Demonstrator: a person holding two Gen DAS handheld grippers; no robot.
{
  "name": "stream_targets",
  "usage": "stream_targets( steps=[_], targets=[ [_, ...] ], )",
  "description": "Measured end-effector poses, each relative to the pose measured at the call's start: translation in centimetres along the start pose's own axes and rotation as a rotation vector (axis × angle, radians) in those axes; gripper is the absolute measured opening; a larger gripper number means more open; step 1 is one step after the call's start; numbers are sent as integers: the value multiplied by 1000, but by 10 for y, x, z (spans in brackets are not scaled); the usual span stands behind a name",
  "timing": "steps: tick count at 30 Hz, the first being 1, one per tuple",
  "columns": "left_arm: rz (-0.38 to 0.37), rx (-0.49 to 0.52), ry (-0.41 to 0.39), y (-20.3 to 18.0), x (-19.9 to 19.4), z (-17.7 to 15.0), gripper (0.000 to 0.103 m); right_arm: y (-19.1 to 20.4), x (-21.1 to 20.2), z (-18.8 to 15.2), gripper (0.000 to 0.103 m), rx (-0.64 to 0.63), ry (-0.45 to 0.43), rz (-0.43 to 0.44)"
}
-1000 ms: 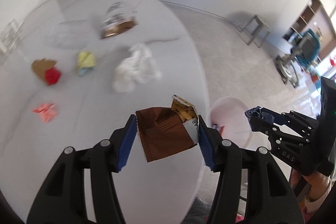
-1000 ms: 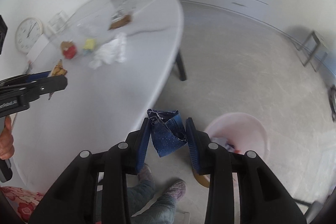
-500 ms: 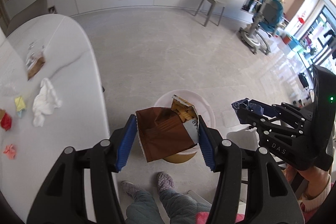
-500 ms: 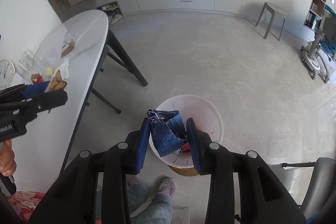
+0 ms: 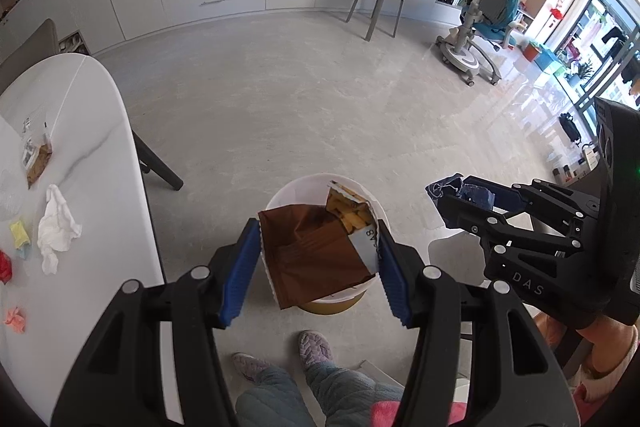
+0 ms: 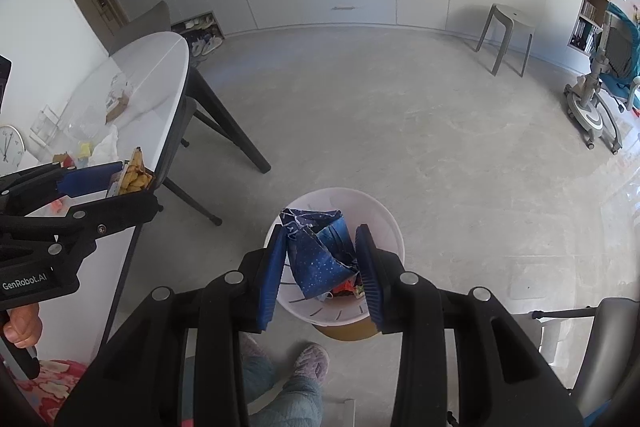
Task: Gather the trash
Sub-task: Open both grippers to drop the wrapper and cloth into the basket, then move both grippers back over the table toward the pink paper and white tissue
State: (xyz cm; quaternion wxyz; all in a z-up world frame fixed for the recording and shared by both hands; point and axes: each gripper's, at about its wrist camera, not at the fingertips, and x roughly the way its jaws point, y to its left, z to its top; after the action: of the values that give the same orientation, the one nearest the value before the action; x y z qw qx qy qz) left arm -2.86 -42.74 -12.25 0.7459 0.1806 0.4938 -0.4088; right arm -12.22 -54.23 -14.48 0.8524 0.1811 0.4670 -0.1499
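Observation:
My left gripper (image 5: 316, 259) is shut on a brown snack bag (image 5: 312, 255) with a yellow printed end, held right above the white trash bin (image 5: 288, 195) on the floor. My right gripper (image 6: 322, 263) is shut on a crumpled blue starred wrapper (image 6: 320, 255), also above the bin (image 6: 384, 223), which holds some coloured scraps. Each gripper shows in the other's view: the right one (image 5: 444, 193) to the right, the left one (image 6: 136, 183) to the left.
The white oval table (image 5: 100, 131) stands on the left with a white tissue (image 5: 56, 223), yellow (image 5: 19, 233), red (image 5: 4, 267) and pink (image 5: 15, 319) scraps and a brown packet (image 5: 38, 163). The person's slippered feet (image 5: 316, 347) stand below the bin. A grey stool (image 5: 378, 7) stands far off.
Both grippers have swung from over the table to above the trash bin, each still holding its piece of trash.

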Motion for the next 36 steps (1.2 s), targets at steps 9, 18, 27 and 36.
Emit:
stream_targets(
  steps=[9,18,27,36],
  targets=[
    [-3,24,-6,-8,5,1,90,-9,2,4,37,14,-1,-16],
    [25,14,-38,1,-6,7,95,-7,8,11,37,16,-2,-18],
    [54,-31,-56,21,-19,10,95,8,14,15,84,-28,-11,-65],
    [70,-76,-70,38,-29,4,95,13,14,21,93,-23,-2,-85]
  ],
)
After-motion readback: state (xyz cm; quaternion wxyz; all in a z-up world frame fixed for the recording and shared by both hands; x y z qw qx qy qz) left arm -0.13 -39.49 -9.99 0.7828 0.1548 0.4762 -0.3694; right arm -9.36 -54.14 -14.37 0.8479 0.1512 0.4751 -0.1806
